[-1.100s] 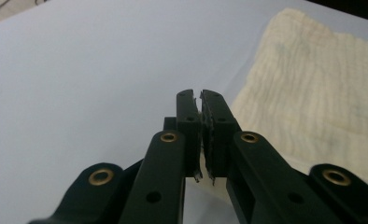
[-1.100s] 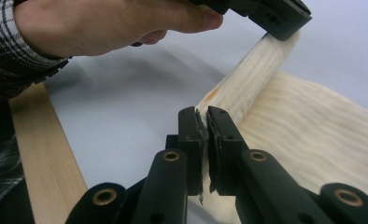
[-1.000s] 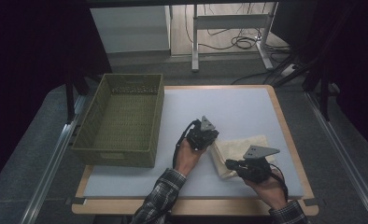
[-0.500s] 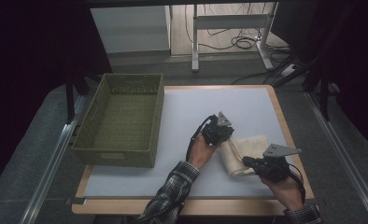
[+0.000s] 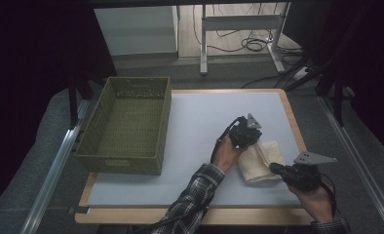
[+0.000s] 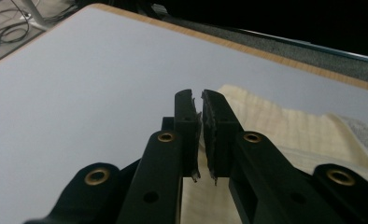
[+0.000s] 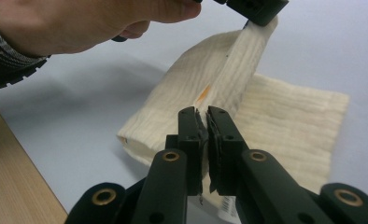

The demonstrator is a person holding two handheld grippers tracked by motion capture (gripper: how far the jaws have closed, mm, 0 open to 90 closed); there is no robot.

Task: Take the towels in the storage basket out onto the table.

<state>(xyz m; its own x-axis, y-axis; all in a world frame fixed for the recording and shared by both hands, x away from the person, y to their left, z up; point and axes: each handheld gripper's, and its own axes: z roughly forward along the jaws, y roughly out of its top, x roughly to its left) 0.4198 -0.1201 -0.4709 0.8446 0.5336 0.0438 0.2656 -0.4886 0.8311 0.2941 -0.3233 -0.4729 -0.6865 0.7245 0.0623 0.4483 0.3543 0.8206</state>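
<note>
A pale tabletop [image 5: 190, 126] carries an olive basket [image 5: 126, 126] at its left side. At the right lies a cream cloth [image 5: 258, 163], partly folded. The left tongs [image 5: 251, 134] are clenched on the cloth's far edge; the right tongs [image 5: 273, 168] are clenched on its near edge, a fold stretched between them.

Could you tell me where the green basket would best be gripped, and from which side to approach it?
Grip the green basket by its top rim, probably the right-hand long wall facing the cloth. It sits upright and open, so one jaw could drop inside and one outside from above. That wall is nearest the left hand-held gripper, which is shut on the cloth now.
</note>
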